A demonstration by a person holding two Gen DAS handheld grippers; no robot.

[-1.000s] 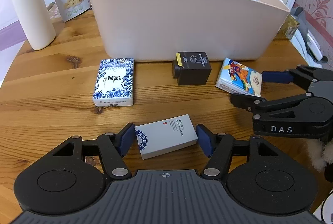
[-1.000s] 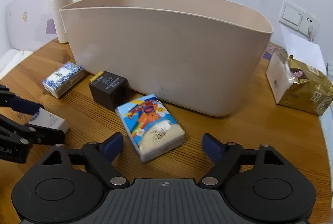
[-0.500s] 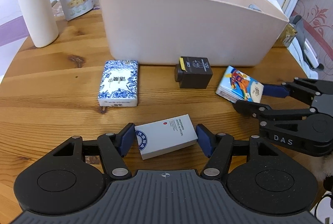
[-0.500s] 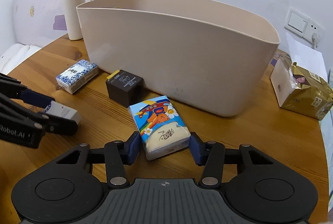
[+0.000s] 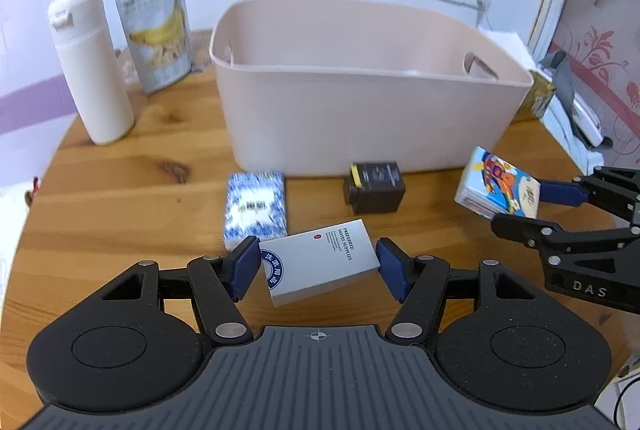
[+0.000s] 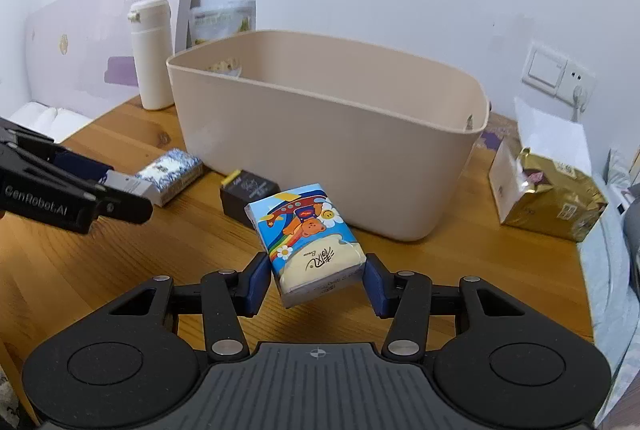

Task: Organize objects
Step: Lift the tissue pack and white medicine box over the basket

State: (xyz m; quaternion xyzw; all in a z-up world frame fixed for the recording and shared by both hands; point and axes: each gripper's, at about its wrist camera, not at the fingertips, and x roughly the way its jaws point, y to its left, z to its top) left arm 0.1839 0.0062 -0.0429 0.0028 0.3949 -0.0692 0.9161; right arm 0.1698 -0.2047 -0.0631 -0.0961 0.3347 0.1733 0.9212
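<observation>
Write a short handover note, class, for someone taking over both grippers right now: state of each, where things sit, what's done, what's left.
Left gripper: shut on the white hotel box, lifted.
Right gripper: shut on the cartoon tissue pack, lifted.
Beige bin: nothing visibly placed inside.
On the table, in front of the bin: blue-white tissue pack, black box.
Left: drop both held items in, then those two.

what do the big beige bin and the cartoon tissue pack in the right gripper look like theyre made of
Large beige oval bin: looks like moulded plastic with a matte, smooth finish; the thin even rim and the cut-out handle suggest so.

Colourful cartoon bear tissue pack, held in the right gripper: likely soft tissues in glossy printed plastic film; it shows slight sheen and rounded edges.
</observation>
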